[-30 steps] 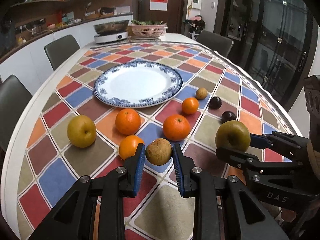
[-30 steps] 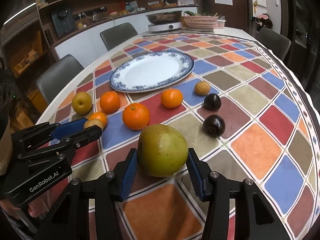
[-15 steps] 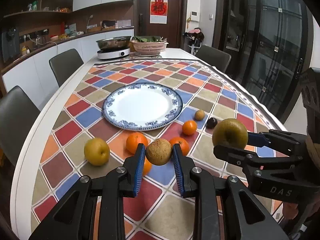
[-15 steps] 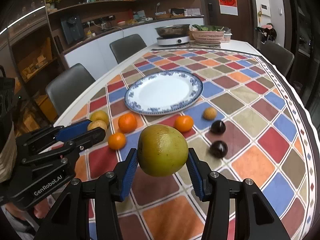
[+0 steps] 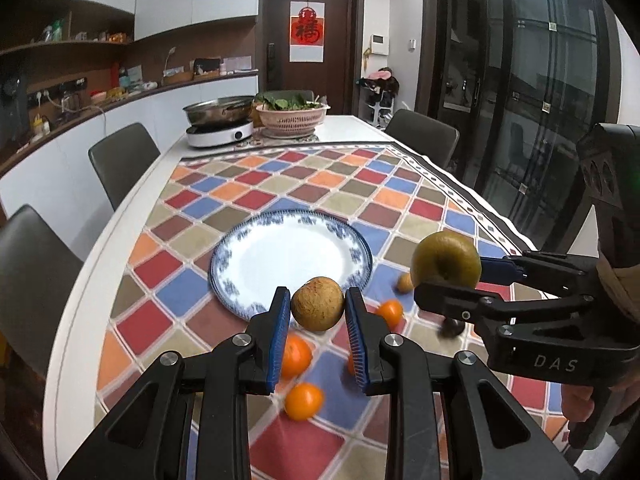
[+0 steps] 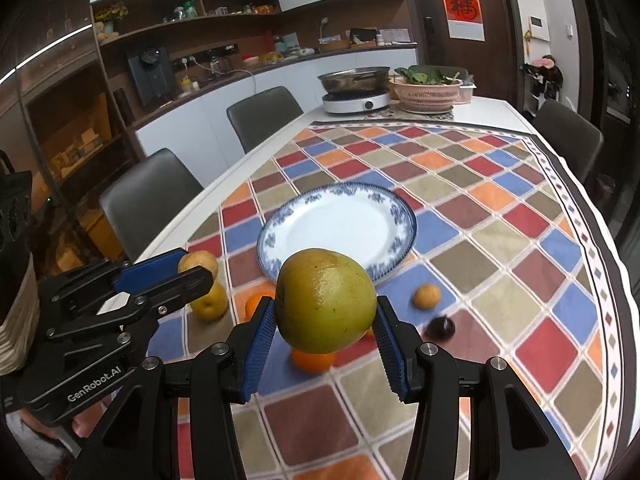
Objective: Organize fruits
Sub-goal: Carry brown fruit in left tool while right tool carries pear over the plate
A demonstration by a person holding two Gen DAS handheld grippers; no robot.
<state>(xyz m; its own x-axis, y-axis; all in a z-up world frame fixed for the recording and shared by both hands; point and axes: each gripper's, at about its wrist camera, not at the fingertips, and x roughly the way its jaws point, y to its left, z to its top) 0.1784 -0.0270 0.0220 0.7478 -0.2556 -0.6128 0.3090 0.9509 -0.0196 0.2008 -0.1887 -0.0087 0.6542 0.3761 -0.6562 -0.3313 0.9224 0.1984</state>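
Observation:
My left gripper [image 5: 317,312] is shut on a small brown pear [image 5: 317,303] and holds it high above the table, just short of the blue-rimmed white plate [image 5: 292,256]. My right gripper [image 6: 326,320] is shut on a large green-yellow pear [image 6: 326,300], also raised, in front of the plate [image 6: 340,228]. Each gripper shows in the other's view: the right one with its pear [image 5: 446,262], the left one with its pear [image 6: 198,262]. Oranges [image 5: 304,400], a yellow pear [image 6: 208,304], a small brown fruit [image 6: 427,296] and a dark fruit [image 6: 439,327] lie on the checkered cloth.
A hotplate with a steel pan [image 5: 220,122] and a pink basket of greens [image 5: 292,116] stand at the table's far end. Dark chairs [image 5: 124,160] line both sides. The table's left edge [image 5: 72,320] is close to the fruits.
Both grippers have risen well above the table with their pears and tilted toward the plate. The fruits on the cloth now lie lower and farther below the fingers.

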